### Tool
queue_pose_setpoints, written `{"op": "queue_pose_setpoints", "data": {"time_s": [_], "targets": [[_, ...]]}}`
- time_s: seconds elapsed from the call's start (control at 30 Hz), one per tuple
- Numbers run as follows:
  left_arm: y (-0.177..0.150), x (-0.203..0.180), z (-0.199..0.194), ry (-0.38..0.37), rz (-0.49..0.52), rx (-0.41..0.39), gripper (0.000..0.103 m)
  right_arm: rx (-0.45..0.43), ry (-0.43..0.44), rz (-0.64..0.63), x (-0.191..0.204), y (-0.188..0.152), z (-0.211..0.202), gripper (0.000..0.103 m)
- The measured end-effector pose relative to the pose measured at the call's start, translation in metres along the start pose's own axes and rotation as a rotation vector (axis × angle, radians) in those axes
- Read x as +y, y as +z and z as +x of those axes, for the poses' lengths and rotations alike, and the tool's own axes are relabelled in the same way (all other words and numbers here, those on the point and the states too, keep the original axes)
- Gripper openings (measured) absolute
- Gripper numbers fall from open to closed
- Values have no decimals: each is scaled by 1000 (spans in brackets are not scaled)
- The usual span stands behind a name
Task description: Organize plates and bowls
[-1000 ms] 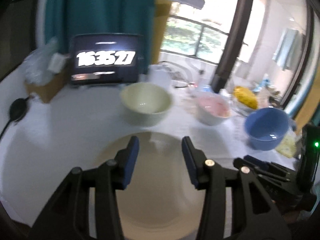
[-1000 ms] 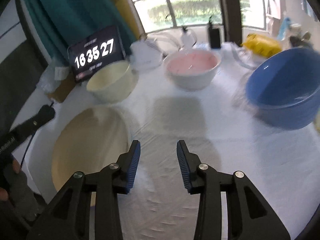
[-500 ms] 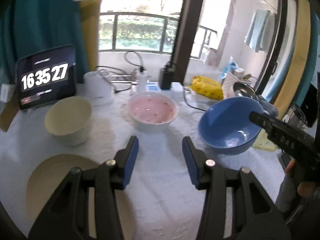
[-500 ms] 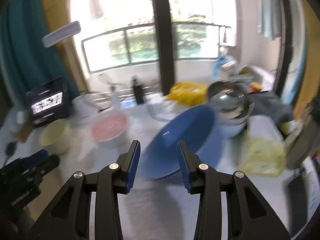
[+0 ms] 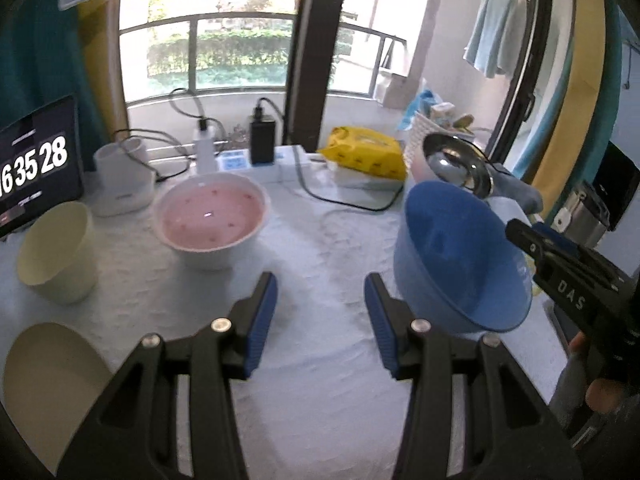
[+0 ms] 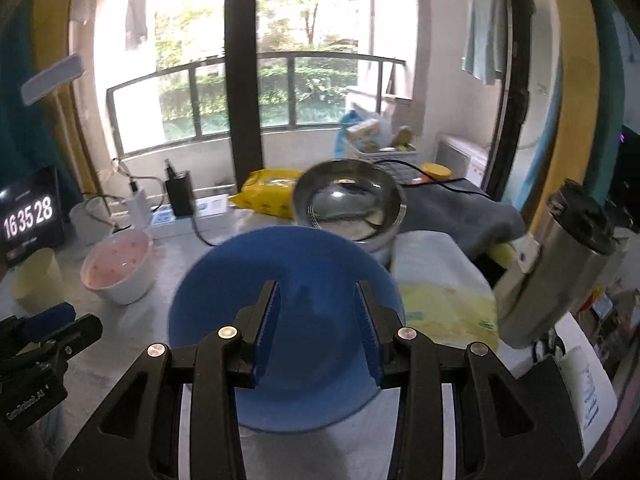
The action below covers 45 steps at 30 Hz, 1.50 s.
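Observation:
A blue bowl [image 5: 456,256] stands at the table's right; it also fills the middle of the right wrist view [image 6: 288,280]. A pink-lined white bowl [image 5: 212,216] sits at the middle left, a cream bowl [image 5: 56,252] further left, and a cream plate [image 5: 48,380] at the near left. A steel bowl [image 6: 348,204] sits behind the blue bowl. My left gripper [image 5: 320,320] is open and empty above the cloth. My right gripper [image 6: 316,332] is open, hovering over the blue bowl's near part, its body showing in the left wrist view [image 5: 560,276].
A tablet clock [image 5: 32,172], a white cup [image 5: 124,180], a power strip with chargers [image 5: 256,152] and a yellow packet [image 5: 364,152] line the back. A steel flask [image 6: 552,260] and a yellow cloth [image 6: 444,304] lie to the right.
Both grippers swung right, off the cream plate. The right gripper came in over the blue bowl. The left gripper now faces the cloth between the pink and blue bowls. Both stayed open.

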State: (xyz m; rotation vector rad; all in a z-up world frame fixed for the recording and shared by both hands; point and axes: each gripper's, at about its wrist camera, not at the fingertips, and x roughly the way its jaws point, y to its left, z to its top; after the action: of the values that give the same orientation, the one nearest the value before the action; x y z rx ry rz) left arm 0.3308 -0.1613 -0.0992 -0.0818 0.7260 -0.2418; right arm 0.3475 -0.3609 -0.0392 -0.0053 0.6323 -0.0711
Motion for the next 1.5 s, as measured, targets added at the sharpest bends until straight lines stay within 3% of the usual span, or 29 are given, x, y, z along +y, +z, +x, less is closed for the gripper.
{"op": "queue_pose_setpoints", "data": {"time_s": [0.23, 0.4, 0.7, 0.77, 0.83, 0.93, 1.5], "targets": [[2, -36, 14, -40, 51, -9, 47, 1, -28, 69, -38, -9, 4, 41], [0, -46, 34, 2, 65, 19, 47, 58, 53, 150, -54, -16, 16, 41], [-7, -57, 53, 26, 117, 35, 47, 138, 143, 146, -43, -28, 34, 40], [-8, -58, 54, 25, 130, 39, 46, 151, 149, 144, -39, -31, 37, 29], [-9, -58, 54, 12, 139, 55, 34, 149, 125, 137, -34, -34, 37, 21], [-10, -50, 48, 17, 135, 56, 27, 151, 114, 135, -30, -34, 34, 17], [-38, 20, -36, 62, 45, 28, 27, 201, 258, 106, 34, -47, -12, 17]]}}
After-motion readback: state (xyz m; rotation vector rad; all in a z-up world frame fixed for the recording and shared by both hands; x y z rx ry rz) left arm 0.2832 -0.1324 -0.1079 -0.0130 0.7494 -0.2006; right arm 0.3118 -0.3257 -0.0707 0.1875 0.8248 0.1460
